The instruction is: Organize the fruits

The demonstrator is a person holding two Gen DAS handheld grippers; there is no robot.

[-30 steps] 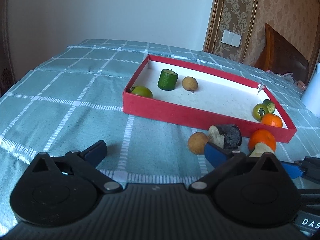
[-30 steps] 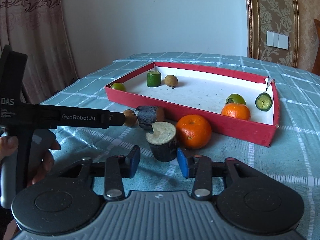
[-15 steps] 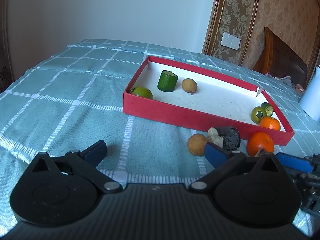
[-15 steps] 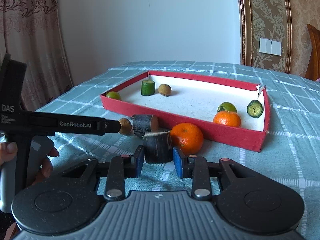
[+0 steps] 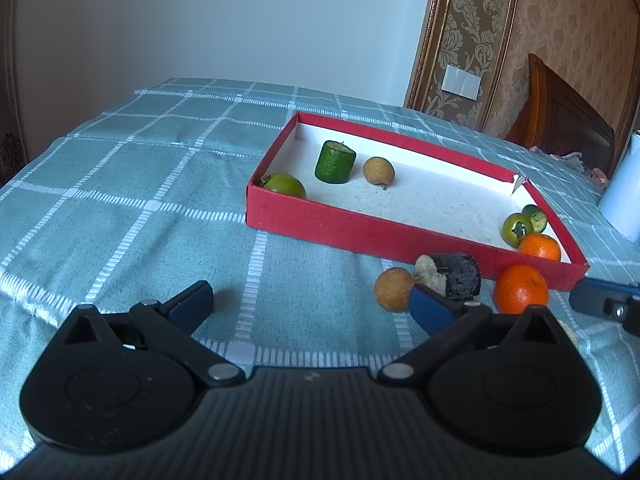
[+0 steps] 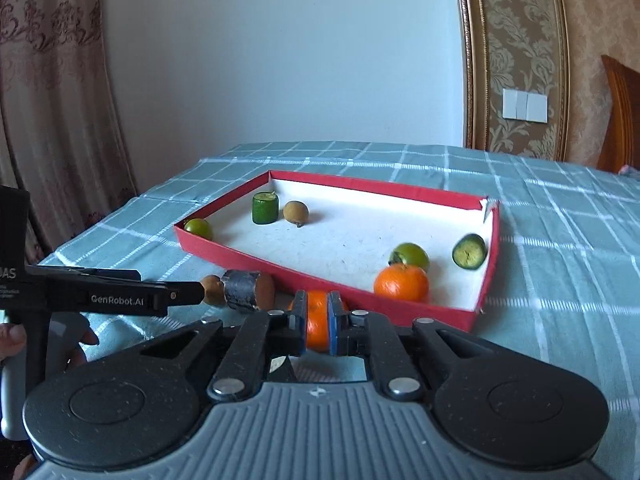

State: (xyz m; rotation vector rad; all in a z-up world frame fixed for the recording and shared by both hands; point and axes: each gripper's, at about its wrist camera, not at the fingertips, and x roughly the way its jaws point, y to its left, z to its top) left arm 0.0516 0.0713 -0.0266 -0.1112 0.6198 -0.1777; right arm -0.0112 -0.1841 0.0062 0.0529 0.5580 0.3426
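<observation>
A red tray [image 5: 360,232] [image 6: 424,192] holds green fruits, a brown longan and an orange [image 6: 401,283]. On the cloth before it lie a brown longan [image 5: 393,289], a dark cut piece [image 5: 456,274] [image 6: 244,290] and an orange [image 5: 520,288] [image 6: 318,320]. My left gripper [image 5: 310,302] is open and empty, low over the cloth left of the longan. My right gripper [image 6: 317,322] has its jaws nearly together, with no fruit between them; the orange shows through the narrow gap. The second dark piece it was around is out of sight.
The table has a teal checked cloth [image 5: 120,200]. A white cylinder [image 5: 624,196] stands at the far right. A wooden chair back [image 5: 560,120] is behind the table. The left gripper's body [image 6: 100,298] reaches across the right wrist view.
My right gripper rose and its jaws closed from around the dark cut piece to nearly together; that piece dropped out of view. The left gripper pulled back slightly.
</observation>
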